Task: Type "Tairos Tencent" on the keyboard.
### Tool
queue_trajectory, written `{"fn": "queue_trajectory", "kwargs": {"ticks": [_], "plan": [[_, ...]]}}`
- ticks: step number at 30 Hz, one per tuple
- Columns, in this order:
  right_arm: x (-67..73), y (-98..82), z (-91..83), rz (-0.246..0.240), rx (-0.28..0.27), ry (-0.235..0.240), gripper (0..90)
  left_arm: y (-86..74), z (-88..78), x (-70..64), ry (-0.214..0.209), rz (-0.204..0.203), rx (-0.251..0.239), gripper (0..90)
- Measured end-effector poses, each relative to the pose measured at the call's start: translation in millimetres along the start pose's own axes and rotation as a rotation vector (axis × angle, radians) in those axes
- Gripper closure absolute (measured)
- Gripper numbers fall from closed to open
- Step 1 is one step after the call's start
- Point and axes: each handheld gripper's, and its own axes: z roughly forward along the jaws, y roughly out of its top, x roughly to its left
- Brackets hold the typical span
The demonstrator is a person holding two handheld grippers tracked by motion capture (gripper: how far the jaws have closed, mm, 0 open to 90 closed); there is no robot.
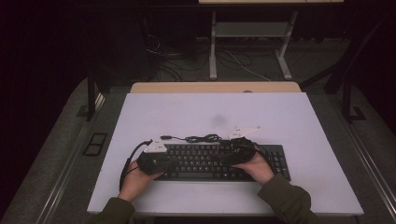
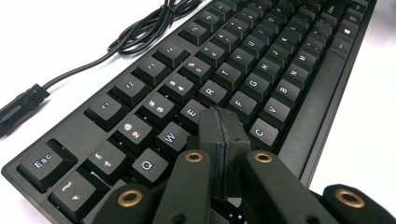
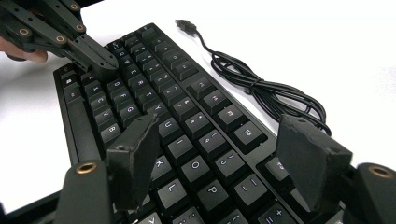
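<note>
White tabletop [image 1: 289, 116] carries a black keyboard [image 1: 210, 161] near its front edge, cable [image 1: 201, 138] coiled behind. Left gripper [image 2: 223, 122]: fingers clenched together, empty, tips on the keys near D. Right gripper [image 3: 224, 154]: fingers released, spread above the right-hand keys. Step in hand appears to be key pressing; next move calls for a straight downward push.
</note>
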Motion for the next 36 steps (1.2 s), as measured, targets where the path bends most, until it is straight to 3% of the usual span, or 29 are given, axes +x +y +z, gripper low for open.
{"fn": "queue_trajectory", "kwargs": {"ticks": [2,14,36], "plan": [[0.1,0.3,-0.2,-0.001,-0.003,0.000,29.8,-0.2,0.1,-0.8,0.005,-0.017,-0.012,88.8],[-0.5,0.5,-1.0,0.002,-0.006,0.000,29.8,0.9,-4.1,-0.1,0.012,-0.016,-0.023,86.1],[-3.2,-0.9,-4.7,0.004,-0.006,0.000,29.8,0.5,-4.7,1.1,0.025,-0.070,-0.070,44.3]]}}
